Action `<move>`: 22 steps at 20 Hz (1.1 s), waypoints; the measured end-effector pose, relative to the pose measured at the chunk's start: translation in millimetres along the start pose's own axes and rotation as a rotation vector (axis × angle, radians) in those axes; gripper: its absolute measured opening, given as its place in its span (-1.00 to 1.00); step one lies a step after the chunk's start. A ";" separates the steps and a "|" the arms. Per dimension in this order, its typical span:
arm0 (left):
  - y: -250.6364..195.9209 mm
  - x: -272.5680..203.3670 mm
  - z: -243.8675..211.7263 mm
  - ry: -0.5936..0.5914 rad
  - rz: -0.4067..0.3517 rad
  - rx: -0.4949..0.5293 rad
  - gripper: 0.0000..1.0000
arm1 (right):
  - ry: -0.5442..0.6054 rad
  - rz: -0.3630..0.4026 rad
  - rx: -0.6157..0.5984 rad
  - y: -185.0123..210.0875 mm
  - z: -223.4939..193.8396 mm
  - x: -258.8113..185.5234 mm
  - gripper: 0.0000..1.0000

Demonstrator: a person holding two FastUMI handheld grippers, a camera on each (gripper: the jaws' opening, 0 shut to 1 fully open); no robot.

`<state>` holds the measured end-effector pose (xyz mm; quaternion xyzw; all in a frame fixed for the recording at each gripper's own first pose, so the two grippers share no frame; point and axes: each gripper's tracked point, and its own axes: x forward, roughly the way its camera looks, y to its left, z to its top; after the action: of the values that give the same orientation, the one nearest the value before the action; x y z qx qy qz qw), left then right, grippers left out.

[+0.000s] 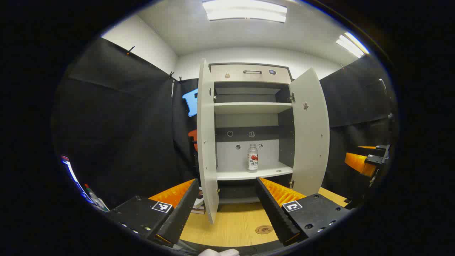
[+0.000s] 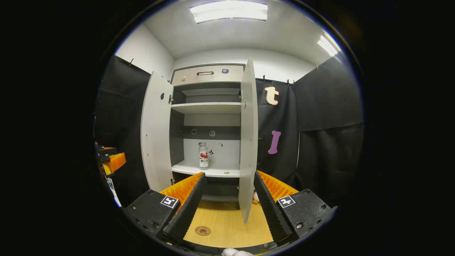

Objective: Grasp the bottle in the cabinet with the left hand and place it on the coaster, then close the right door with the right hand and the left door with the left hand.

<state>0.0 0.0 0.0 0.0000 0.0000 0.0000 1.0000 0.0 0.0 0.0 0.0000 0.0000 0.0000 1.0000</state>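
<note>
Both cabinet (image 1: 249,71) doors stand wide open as I face it from the desk (image 1: 231,220), my left gripper (image 1: 227,209) and right gripper (image 2: 227,209) held back from it, jaws on each spread apart and holding nothing.

The bottle (image 1: 252,157) stands upright on the cabinet's lower shelf (image 1: 254,173), near the shelf's middle and close to the back panel, clear of both doors. The coaster (image 1: 263,229) lies flat on the desk in front of the cabinet, bare, just ahead of my left jaws. The left door (image 1: 206,142) swings out edge-on toward me in the left gripper view; the right door (image 2: 248,142) does the same in the right gripper view.

By my reading, the first step is in hand and barely begun: the reach for the bottle. The next move calls for my left gripper to travel forward between the open doors and up to shelf level, keeping the jaws wide until they straddle the bottle's body, then close on it. My right gripper has only to wait beside the right door, which I judge it can push shut once the bottle is out.
</note>
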 end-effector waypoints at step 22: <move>-34.0 122.8 -2.6 0.012 -0.006 0.042 0.93 | 0.014 0.071 -0.012 -18.4 -9.3 52.8 0.66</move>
<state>122.8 -34.0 -2.6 0.0211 0.0062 -0.0030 0.9998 52.8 -18.4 -9.3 -0.0060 0.0072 0.0356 0.9993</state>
